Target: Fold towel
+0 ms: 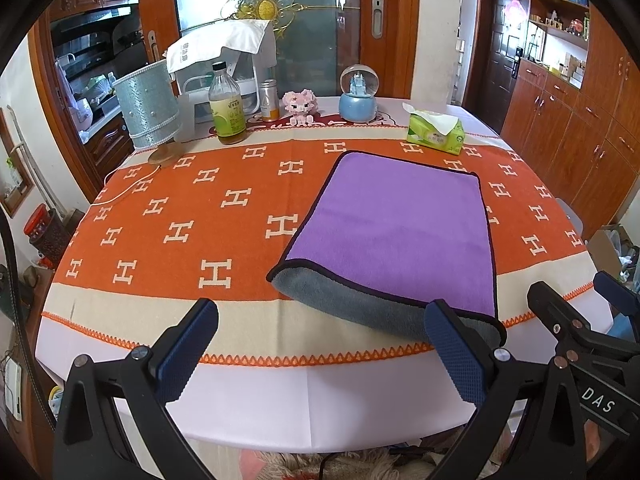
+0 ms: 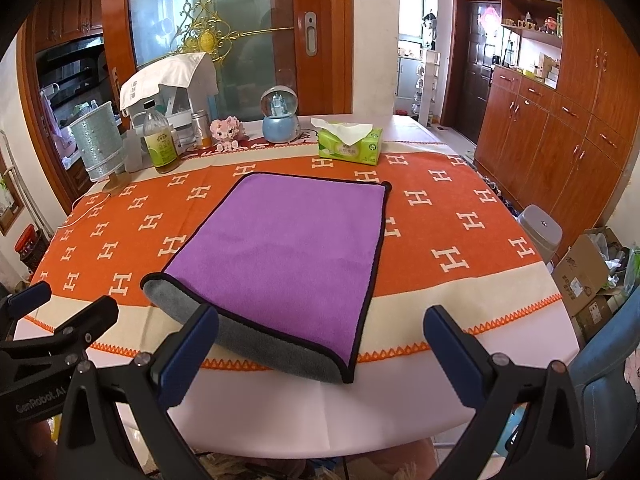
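Purple microfibre towel with grey underside and black piped edge (image 2: 280, 248) lying folded in half on the orange H-patterned cloth of the counter (image 2: 460, 220), fold toward the near edge, grey face curling out along it. Top layer flat, far edge pointing toward the back of the counter.

Left gripper (image 1: 320, 356) above the near edge, blue-padded fingers (image 1: 188, 352) spread wide apart, holding nothing; right finger just in front of the towel's near corner. Right gripper (image 2: 320, 356) also at the near edge, fingers wide apart and empty, left finger over the grey fold.

Along the back edge: green tissue box (image 2: 350, 145), blue snow globe (image 2: 280, 116), pink block figure (image 2: 227, 130), clear glass bottle with green label (image 2: 160, 140), silver-green cylindrical lampshade (image 2: 98, 148).
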{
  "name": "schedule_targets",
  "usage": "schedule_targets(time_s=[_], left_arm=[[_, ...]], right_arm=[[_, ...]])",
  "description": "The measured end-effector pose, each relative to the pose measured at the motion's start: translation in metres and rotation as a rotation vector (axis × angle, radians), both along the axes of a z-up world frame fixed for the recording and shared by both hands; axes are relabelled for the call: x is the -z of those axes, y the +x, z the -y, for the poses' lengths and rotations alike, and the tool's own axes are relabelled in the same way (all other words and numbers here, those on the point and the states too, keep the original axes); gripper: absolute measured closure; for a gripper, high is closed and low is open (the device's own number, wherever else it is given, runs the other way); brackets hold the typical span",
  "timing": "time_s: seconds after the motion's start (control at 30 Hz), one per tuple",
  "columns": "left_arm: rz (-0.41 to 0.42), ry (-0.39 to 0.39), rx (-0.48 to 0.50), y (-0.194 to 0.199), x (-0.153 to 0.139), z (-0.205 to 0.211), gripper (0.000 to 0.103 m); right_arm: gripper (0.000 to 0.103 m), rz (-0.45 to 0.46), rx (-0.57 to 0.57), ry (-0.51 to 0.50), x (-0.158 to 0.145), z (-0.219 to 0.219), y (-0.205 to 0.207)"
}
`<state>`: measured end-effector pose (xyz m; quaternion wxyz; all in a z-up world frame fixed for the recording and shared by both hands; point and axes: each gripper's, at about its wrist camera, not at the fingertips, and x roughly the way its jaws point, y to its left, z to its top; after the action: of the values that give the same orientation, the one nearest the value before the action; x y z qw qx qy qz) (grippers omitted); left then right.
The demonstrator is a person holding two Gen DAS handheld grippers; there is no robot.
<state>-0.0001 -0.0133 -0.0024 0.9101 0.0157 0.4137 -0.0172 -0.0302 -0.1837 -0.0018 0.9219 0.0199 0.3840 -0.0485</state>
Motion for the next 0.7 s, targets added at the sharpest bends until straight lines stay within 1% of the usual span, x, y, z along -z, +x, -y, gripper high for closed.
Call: schedule_targets(time_s=[0.3, 0.5, 0.7], left_arm=[[-0.016, -0.012, 0.014, -0.004, 0.009, 0.003, 0.001], [-0.035, -0.016, 0.018, -0.001, 0.01, -0.002, 0.001], [-0.036, -0.016, 0.022, 0.0, 0.01, -0.001, 0.001]], right_arm=[[0.001, -0.004, 0.009, 0.0, 0.004, 0.001, 0.0], [0.0, -0.017, 0.01, 0.0, 0.006, 0.0, 0.001], [0.0, -0.024, 0.013, 0.0, 0.008, 0.0, 0.002]])
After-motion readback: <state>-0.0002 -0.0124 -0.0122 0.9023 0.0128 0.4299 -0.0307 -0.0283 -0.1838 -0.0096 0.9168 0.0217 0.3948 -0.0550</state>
